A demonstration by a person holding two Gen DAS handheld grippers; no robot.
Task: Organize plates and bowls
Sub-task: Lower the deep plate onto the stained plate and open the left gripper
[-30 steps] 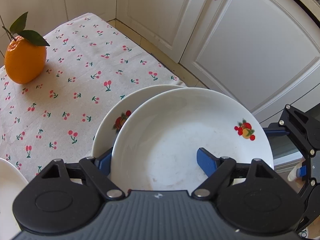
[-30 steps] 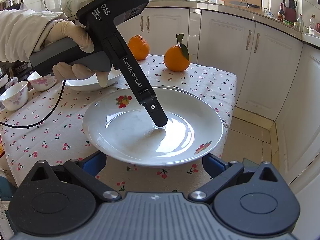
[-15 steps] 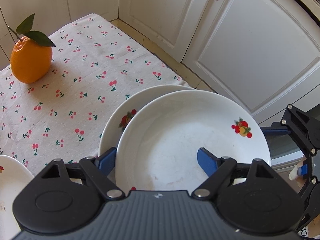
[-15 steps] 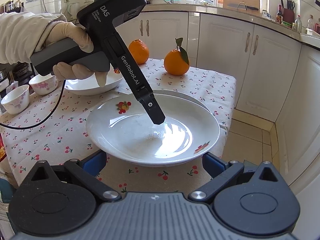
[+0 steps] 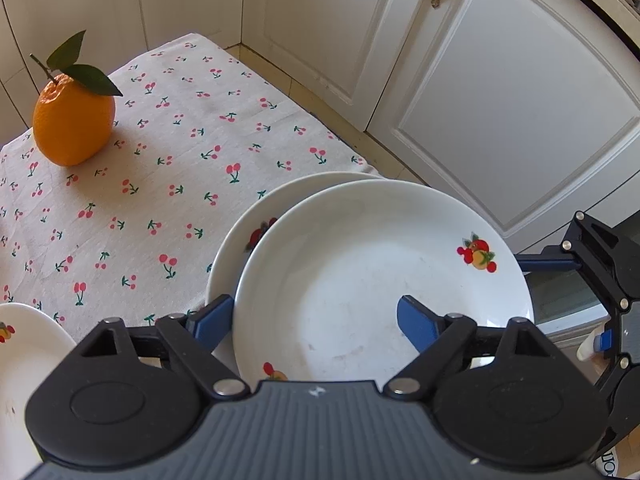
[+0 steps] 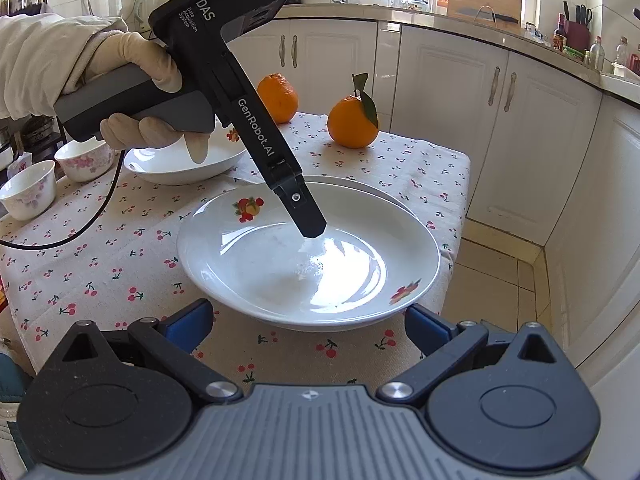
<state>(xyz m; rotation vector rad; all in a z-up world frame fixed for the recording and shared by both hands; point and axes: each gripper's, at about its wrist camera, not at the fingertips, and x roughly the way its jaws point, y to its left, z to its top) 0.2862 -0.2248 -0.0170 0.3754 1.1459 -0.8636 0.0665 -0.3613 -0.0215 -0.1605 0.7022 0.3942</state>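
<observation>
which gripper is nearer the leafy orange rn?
Left. The left gripper grips the lifted plate mid-table, with the leafy orange beyond it near the far edge. The right gripper hangs off the table's near edge, farther away.

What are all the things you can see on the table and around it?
Plates: three, white with fruit prints; held plate above a second plate near the table's edge, a third plate farther back.
Small bowls: two, white with pink flowers, on the table's far left.
Oranges: two, orange, one with a leaf, at the table's far end.
Tablecloth: one, cream with cherries.
Cabinets: white, behind the table.
Left gripper: black, blue fingers, clamping the held plate's rim.
Right gripper: black, blue fingers, open.
</observation>
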